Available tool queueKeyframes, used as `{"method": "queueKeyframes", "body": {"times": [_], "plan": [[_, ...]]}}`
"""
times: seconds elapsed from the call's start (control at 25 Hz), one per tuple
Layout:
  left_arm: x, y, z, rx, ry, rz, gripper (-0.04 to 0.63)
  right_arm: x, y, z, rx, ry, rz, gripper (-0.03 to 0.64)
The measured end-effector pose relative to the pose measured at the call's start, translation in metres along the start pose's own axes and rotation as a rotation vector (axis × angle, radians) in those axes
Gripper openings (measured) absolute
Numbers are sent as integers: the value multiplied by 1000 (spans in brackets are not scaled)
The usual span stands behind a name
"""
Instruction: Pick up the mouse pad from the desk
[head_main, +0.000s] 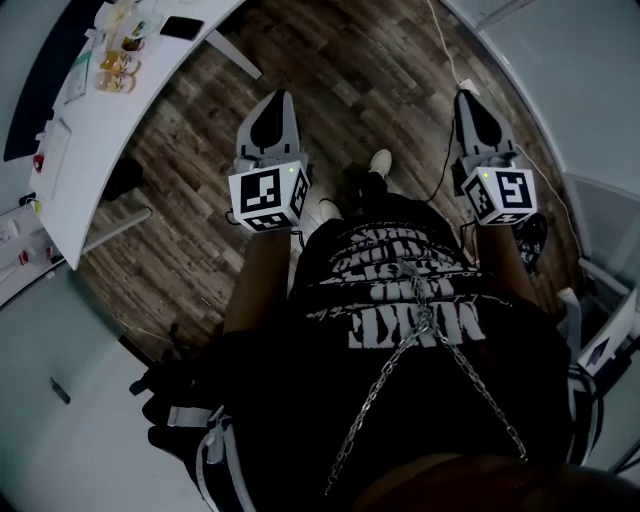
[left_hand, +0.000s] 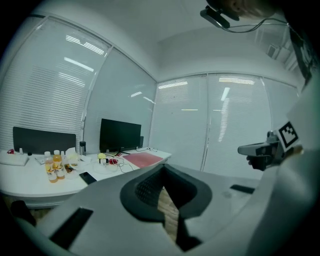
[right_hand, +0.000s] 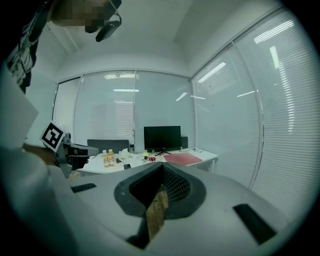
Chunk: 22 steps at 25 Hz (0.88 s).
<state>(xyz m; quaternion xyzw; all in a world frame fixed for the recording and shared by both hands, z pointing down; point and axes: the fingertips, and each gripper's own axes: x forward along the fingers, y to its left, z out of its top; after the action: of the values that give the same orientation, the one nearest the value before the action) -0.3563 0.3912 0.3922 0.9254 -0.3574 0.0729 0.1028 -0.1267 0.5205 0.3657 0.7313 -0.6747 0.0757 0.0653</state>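
Observation:
The mouse pad (left_hand: 142, 159) is a flat red sheet at the right end of the white desk (left_hand: 30, 182), far ahead of both grippers; it shows again in the right gripper view (right_hand: 182, 159). My left gripper (head_main: 270, 108) and right gripper (head_main: 468, 100) hang side by side over the wooden floor, well away from the desk (head_main: 90, 160). Both are shut with nothing in them. Each gripper view looks along closed jaws, the left gripper (left_hand: 162, 167) and the right gripper (right_hand: 161, 165), with only a thin slit of floor between.
On the desk stand a black monitor (left_hand: 120, 135), orange bottles (left_hand: 54, 166), a black phone (left_hand: 88, 177) and cables. A dark chair back (left_hand: 44, 140) sits behind it. Glass walls with blinds ring the room. Wooden floor (head_main: 360, 70) lies between me and the desk.

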Motion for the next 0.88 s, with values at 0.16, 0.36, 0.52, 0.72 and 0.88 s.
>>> {"method": "queueKeyframes", "body": {"times": [0.16,0.36,0.52,0.72,0.88], "plan": [[43,-24,8,-5,-2,-10,6,17,-39,6,-2,-4,8,-2],[88,-52,41,7,-47,0,6,29,-102,32,-6,-45,8,-2],[120,-74,60,8,-80,6,6,39,-143,55,-2,-101,20,-2],[142,-94,73,35,-76,16,6,46,-177,66,24,-130,24,-2],[152,-95,86,82,-88,33,6,50,-192,62,38,-133,15,-2]]}}
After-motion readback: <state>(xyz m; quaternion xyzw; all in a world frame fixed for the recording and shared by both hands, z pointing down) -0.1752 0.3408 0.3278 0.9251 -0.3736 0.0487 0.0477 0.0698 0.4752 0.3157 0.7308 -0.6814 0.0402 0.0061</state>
